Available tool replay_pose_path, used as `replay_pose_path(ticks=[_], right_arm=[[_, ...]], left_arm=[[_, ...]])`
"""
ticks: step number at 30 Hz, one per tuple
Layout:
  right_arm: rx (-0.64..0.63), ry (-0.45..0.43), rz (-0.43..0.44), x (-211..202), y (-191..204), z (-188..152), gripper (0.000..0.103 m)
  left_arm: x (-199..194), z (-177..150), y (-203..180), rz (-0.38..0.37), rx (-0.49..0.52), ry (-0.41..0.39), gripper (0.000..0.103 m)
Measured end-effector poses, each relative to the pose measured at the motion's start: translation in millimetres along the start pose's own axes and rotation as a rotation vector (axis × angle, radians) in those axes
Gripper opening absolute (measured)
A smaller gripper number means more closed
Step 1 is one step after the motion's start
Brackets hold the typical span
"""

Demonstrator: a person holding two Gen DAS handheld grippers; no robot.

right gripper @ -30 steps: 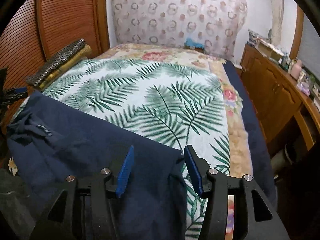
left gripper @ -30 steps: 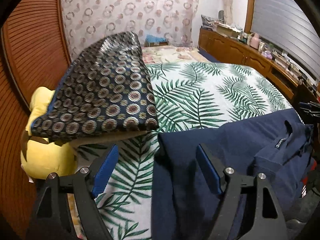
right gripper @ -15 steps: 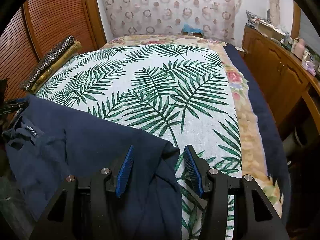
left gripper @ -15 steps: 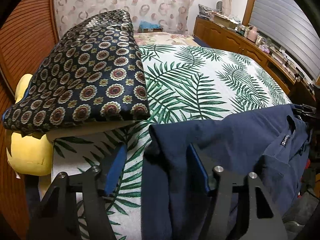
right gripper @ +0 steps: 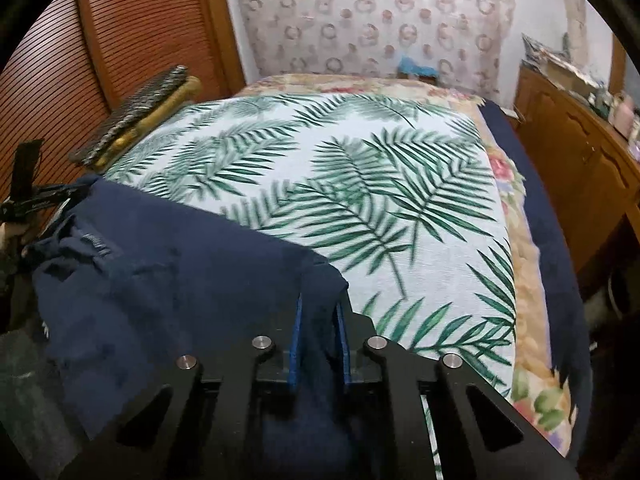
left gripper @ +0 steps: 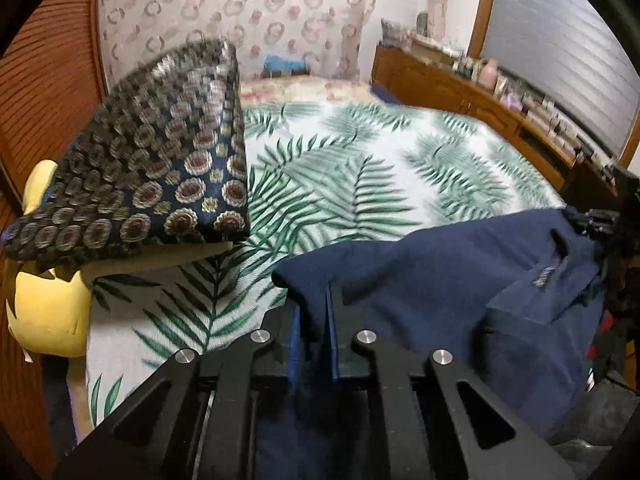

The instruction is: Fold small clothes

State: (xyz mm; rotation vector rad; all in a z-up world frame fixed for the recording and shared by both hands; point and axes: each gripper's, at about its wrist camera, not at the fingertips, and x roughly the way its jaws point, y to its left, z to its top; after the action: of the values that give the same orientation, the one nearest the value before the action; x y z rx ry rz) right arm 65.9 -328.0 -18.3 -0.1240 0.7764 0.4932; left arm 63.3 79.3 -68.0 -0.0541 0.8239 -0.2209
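A navy blue shirt (left gripper: 460,264) lies across the near edge of a bed with a palm-leaf cover (left gripper: 360,168). Its collar and label face the right side in the left wrist view. My left gripper (left gripper: 313,308) is shut on the shirt's left corner. In the right wrist view the same shirt (right gripper: 168,272) spreads to the left, and my right gripper (right gripper: 320,320) is shut on its right corner. The fabric bunches between both pairs of blue pads.
A patterned dark cushion (left gripper: 152,168) rests on a yellow plush (left gripper: 48,308) at the bed's left side. A wooden slatted wardrobe (right gripper: 120,40) stands on the left. A wooden cabinet (right gripper: 580,152) with clutter runs along the right. The palm-leaf cover (right gripper: 360,184) stretches ahead.
Both grippers were open around the shirt's corners; both have now closed on the fabric. The shirt corners are bunched and slightly raised.
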Motion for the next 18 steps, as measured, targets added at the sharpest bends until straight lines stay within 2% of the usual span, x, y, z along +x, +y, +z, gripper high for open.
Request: replay_pose_path(ticks=[4, 8, 13, 18], right_arm=[[-0.045, -0.110, -0.013, -52, 20, 2, 0.013], [-0.064, -0.210, -0.006, -109, 34, 9, 0.013], [-0.105, -0.279, -0.030, -162, 51, 17, 0.012], [-0.132, -0.350, -0.023, -218, 63, 23, 0.012]], left_arm=[[-56, -3, -9, -0.049, -0.037, -0.124, 0.012], [-116, 1, -21, -0.046, -0.029, -0.253, 0.012], [-172, 14, -34, -0.064, -0.002, -0.364, 0.012], [-214, 20, -42, -0.097, 0.022, -0.433, 0.012]])
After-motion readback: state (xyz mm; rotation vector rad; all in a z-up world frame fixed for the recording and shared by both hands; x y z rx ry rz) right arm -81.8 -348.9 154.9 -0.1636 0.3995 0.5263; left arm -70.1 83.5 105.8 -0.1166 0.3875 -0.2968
